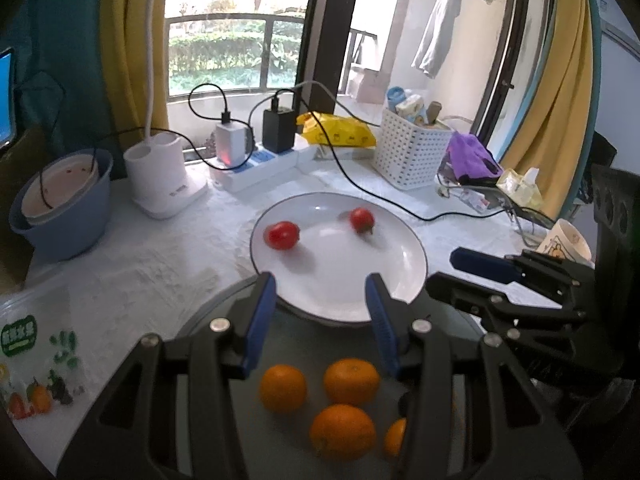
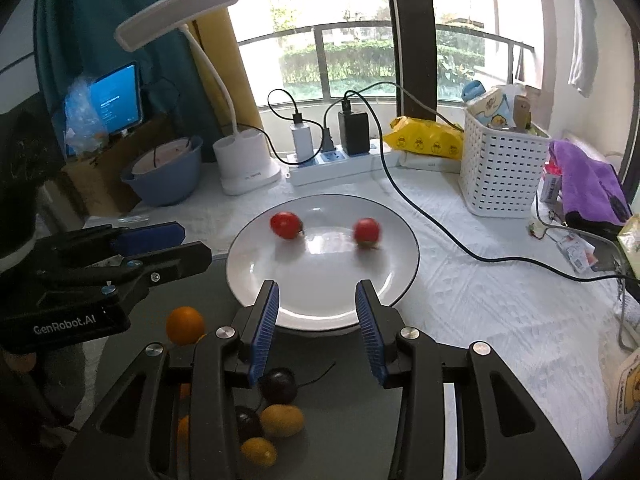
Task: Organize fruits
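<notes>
Right gripper (image 2: 317, 294) fingers hide part of the dark fruit (image 2: 279, 385).

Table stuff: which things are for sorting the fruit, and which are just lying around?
For the job:
tomatoes
plate
oranges
dark tray
yellow fruits
dark fruits

Just lying about:
lamp
power strip
basket
blue bowl
purple cloth
</notes>
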A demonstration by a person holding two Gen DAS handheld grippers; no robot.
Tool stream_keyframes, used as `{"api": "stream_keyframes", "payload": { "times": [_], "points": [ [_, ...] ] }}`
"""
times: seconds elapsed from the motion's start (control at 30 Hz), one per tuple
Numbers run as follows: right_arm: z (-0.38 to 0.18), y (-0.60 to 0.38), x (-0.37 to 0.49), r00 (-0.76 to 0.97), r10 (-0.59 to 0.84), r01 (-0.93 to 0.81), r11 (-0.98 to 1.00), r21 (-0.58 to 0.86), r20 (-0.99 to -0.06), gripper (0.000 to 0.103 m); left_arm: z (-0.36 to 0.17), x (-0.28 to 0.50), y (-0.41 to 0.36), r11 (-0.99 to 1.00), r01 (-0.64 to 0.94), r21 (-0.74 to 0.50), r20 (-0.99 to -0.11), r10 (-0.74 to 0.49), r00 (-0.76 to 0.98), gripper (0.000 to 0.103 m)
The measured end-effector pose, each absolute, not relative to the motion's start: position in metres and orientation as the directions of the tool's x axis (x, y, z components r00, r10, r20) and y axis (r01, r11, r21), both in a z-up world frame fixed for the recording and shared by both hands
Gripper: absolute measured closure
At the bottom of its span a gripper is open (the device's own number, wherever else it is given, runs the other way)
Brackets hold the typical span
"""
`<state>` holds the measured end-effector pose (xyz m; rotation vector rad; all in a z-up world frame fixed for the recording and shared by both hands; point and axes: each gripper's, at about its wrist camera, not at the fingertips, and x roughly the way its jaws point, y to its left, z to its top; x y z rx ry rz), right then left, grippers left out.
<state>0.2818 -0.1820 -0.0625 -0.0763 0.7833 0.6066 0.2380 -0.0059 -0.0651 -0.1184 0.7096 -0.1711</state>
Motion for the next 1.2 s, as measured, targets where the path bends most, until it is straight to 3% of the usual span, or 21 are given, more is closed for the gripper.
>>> {"api": "stream_keyframes", "payload": {
  "times": [1.2],
  "points": [
    [-0.083, -0.202, 0.199, 0.523, 0.465, -0.533, 0.832, 0.152, -0.714, 0.061, -0.087, 0.148, -0.025, 0.977, 0.12, -0.179, -0.648, -0.208, 0.733, 0.055]
  ]
}}
